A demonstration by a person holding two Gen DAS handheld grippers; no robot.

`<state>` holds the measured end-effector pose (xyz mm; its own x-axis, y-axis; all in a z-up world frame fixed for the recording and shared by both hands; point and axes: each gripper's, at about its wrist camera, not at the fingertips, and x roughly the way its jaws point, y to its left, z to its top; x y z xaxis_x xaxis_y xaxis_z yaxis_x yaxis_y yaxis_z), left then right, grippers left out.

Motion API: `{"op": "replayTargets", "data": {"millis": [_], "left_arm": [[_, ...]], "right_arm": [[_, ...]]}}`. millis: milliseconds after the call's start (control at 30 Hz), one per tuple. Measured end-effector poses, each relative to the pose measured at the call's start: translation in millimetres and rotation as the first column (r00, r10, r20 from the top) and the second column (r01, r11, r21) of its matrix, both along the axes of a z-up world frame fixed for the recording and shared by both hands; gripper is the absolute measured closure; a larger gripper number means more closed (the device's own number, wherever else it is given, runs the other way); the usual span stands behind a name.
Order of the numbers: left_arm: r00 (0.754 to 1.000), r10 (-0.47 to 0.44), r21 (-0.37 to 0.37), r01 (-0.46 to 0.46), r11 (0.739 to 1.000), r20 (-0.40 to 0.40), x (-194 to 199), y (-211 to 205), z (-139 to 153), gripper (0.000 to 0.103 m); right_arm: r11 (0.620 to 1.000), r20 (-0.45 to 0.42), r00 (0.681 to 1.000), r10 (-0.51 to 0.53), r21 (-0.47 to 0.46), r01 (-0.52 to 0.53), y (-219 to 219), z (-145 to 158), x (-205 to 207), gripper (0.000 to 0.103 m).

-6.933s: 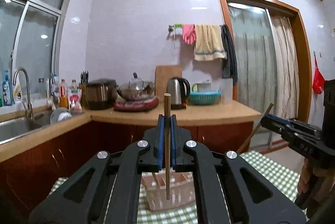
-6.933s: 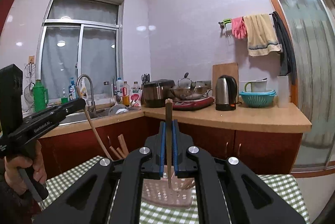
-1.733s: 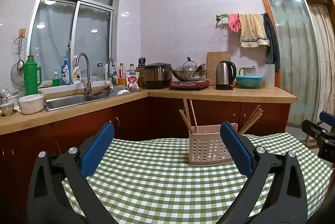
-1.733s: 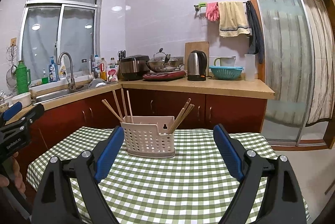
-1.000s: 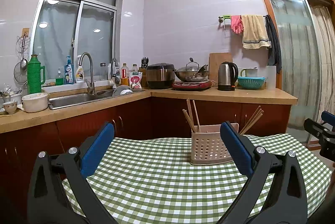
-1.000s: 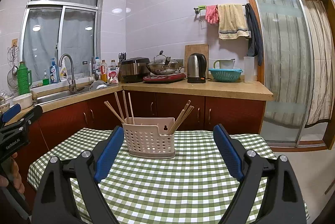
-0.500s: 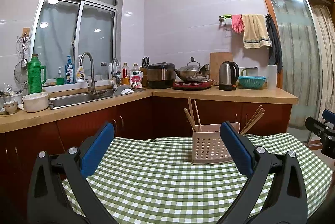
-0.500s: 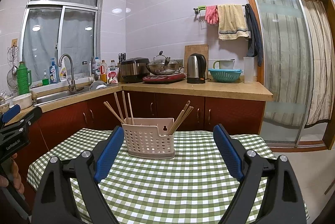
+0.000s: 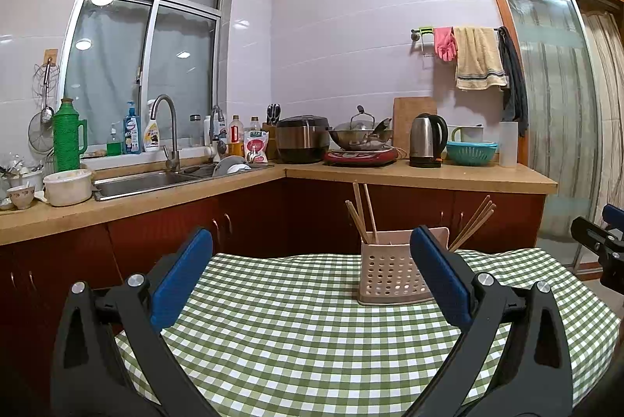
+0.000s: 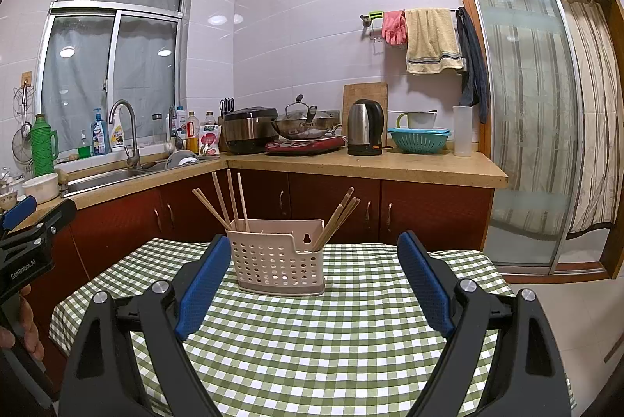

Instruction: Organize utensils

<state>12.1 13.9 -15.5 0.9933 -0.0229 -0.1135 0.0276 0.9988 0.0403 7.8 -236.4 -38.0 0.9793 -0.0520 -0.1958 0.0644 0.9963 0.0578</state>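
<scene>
Chopsticks (image 10: 226, 200), seven counted, stand in one basket (image 10: 277, 257); both grippers' jaws gape empty.

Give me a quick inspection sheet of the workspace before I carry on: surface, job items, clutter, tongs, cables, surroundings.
Surface: green checked tablecloth covers the table; lies flat.
Job's things: pink perforated utensil holder stands upright on the cloth; one bunch of chopsticks leans in its left end, another bunch in its right end. No loose utensils seen on the cloth.
Clutter: nothing seen on the table beside the holder.
Tongs: left tongs open, empty; right tongs open, empty; both back from the holder.
Cables: nothing seen.
Surroundings: kitchen counter behind with kettle, wok, rice cooker, colander; sink under the window; glass sliding door on the right.
</scene>
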Motion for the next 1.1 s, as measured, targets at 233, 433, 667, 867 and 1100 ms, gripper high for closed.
{"op": "replayTargets", "data": {"millis": [233, 433, 667, 867, 1100], "left_arm": [[1.0, 0.007, 0.003, -0.007, 1.0, 0.0, 0.3, 0.4, -1.5, 0.004], [1.0, 0.001, -0.019, -0.001, 1.0, -0.015, 3.3, 1.2, -2.6, 0.004], [1.0, 0.006, -0.04, -0.006, 0.999, -0.005, 3.3, 4.4, -5.2, 0.004], [1.0, 0.002, -0.019, -0.002, 1.0, 0.017, 2.9, 3.6, -4.6, 0.004], [1.0, -0.012, -0.045, 0.011, 0.999, -0.018, 12.5, 8.0, -7.6, 0.004]], "right_arm": [[1.0, -0.002, 1.0, 0.001, -0.001, -0.001, 0.3, 0.3, -0.1, 0.018], [1.0, -0.007, 1.0, 0.003, -0.002, -0.003, 0.7, 1.5, 0.1, 0.018], [1.0, -0.016, 1.0, 0.005, -0.003, -0.005, 1.3, -1.0, 3.5, 0.018], [1.0, -0.02, 1.0, 0.005, -0.003, -0.005, 2.0, -2.8, 5.3, 0.018], [1.0, -0.037, 0.999, 0.001, -0.001, -0.001, 1.2, -8.5, 12.4, 0.018]]}}
